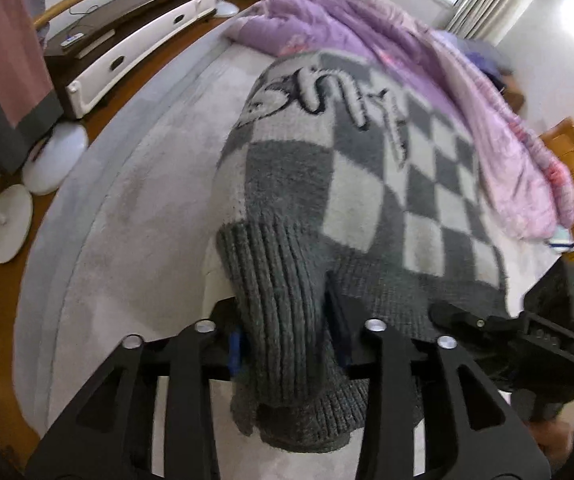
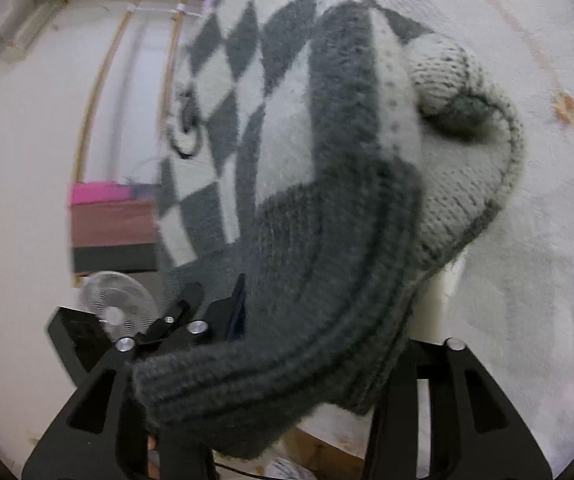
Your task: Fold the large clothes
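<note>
Both fingertip sets are buried under knit. Left gripper [image 1: 287, 344]: ribbed grey hem of the checkered sweater [image 1: 367, 184] bunched btwn its jaws, but can't tell if the pads press it. Right gripper [image 2: 319, 344]: grey ribbing draped across it, right finger hidden, grip likewise unclear. In the left view the sweater lies spread on a pale grey bedspread [image 1: 135, 208], next to a purple quilt [image 1: 367, 32]. Room: wood floor, white fan bases [image 1: 57, 158], low dark-topped cabinet w/ white drawers [image 1: 135, 44]; blurry fan [image 2: 117, 304] in the right view.
</note>
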A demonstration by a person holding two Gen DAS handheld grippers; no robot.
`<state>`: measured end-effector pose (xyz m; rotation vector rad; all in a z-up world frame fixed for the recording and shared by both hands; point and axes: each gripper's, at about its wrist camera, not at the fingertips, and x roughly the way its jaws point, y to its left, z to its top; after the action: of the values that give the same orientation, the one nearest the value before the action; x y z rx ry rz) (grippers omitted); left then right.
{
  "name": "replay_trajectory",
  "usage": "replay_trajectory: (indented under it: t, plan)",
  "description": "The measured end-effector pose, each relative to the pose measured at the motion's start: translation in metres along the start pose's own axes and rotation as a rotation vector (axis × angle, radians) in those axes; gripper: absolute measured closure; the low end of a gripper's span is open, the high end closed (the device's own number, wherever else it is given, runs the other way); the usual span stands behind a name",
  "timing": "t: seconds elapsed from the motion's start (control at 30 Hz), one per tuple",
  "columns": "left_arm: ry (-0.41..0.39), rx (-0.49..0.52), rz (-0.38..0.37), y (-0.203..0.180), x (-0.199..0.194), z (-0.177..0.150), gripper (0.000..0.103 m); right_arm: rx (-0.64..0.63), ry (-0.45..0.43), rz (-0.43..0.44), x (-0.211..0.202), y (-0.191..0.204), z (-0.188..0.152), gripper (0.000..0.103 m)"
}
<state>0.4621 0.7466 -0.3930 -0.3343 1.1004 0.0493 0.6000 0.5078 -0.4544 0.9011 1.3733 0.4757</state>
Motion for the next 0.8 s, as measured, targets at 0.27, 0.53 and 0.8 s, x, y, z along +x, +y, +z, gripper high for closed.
replay_trajectory:
  t: [0.27, 0.53, 0.8]
  plan:
    - [0.036, -0.035, 0.244, -0.019, -0.020, -0.005, 0.019, -0.084, 0.013, -0.268, -0.014, 0.029, -0.026, 0.033]
    - [-0.013, -0.086, 0.287, -0.043, -0.082, -0.012, 0.014, -0.138, -0.029, -0.302, -0.062, 0.074, -0.027, 0.019]
    - [-0.070, -0.006, 0.267, -0.114, -0.136, -0.016, 0.013, -0.279, -0.108, -0.251, -0.165, 0.088, -0.062, 0.017]
